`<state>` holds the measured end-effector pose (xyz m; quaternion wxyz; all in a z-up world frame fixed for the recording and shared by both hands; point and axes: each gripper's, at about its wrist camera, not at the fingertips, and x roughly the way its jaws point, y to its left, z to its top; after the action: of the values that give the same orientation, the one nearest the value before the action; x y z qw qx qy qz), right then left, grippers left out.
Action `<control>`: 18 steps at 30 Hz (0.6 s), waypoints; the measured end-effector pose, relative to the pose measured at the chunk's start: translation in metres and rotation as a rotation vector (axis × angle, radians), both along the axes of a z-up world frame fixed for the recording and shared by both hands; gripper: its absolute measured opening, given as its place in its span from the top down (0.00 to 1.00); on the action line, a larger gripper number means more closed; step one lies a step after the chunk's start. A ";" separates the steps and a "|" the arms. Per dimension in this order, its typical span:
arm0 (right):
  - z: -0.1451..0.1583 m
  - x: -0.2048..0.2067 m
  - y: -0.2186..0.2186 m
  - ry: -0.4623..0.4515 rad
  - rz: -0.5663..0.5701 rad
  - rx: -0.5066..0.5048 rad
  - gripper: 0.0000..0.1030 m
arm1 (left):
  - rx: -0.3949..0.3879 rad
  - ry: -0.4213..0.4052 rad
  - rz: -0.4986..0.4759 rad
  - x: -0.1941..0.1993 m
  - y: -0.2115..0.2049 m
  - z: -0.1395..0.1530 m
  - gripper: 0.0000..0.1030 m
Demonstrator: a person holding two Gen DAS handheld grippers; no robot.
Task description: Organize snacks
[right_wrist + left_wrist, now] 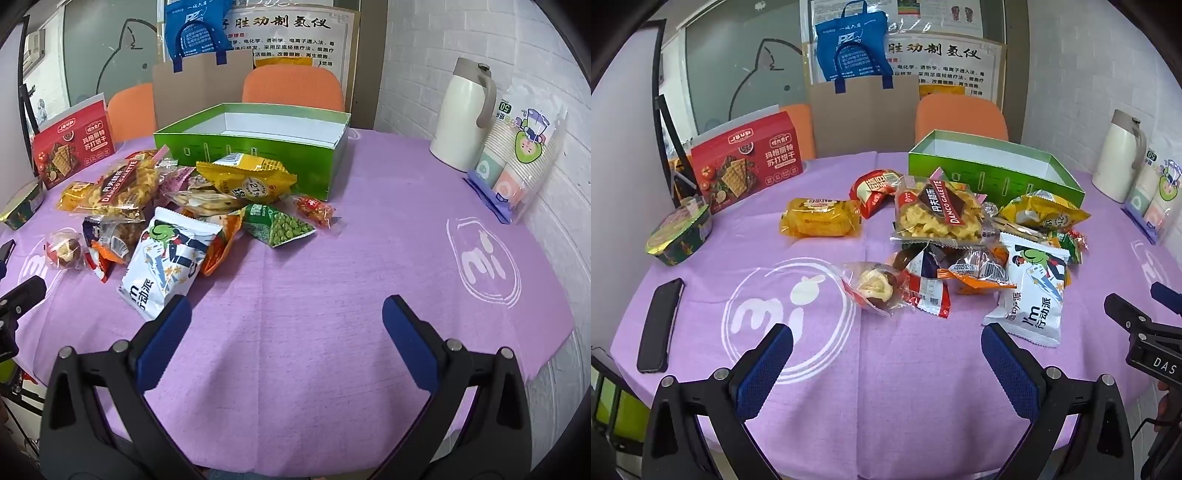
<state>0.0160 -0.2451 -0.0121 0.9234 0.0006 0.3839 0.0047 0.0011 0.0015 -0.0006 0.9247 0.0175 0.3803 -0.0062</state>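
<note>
1. I hold both tools back over the near edge of the round table under its purple cloth [314, 280]. The left gripper [886, 354] has its blue-padded fingers spread wide with nothing between them, and the right gripper [286, 325] is likewise agape and empty.

2. The snacks lie heaped toward the middle of the table, just in front of the open green cardboard box [258, 155] that stands nearer the far edge. I take that box to be where they go, and it looks empty from here.

3. The white foil packet with the cartoon figure [166, 258] lies nearest my right tool, its corner just beside the left pad. If I close carelessly I may catch only a flap, and the slick film could slip out in the lift.

4. The packets overlap: the orange wrapper [979, 278] is tucked under others, so pulling one may drag its neighbours along.

5. The small red sweet packet [317, 210] and the green pea packet [284, 227] lie at the pile's right fringe; a low sweep could push them off toward the table's edge.

6. The clear bag of yellow crisps [938, 214] looks brittle inside; a hard squeeze may crush it.

7. The black phone [659, 325] lies near the left edge, within reach of a stray swing from my left tool.
</note>
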 end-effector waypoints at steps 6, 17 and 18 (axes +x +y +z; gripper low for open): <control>-0.003 -0.002 0.005 0.006 0.010 0.002 0.00 | 0.003 0.006 0.006 0.001 -0.004 0.001 0.00; -0.005 0.001 0.011 0.010 0.018 -0.002 0.00 | -0.001 0.006 0.000 0.004 0.001 0.000 0.00; -0.005 0.001 0.011 0.010 0.019 -0.001 0.00 | -0.001 0.006 0.000 0.004 0.000 0.000 0.00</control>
<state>0.0169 -0.2340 -0.0175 0.9213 -0.0036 0.3886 0.0131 0.0047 0.0015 -0.0009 0.9235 0.0171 0.3831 -0.0062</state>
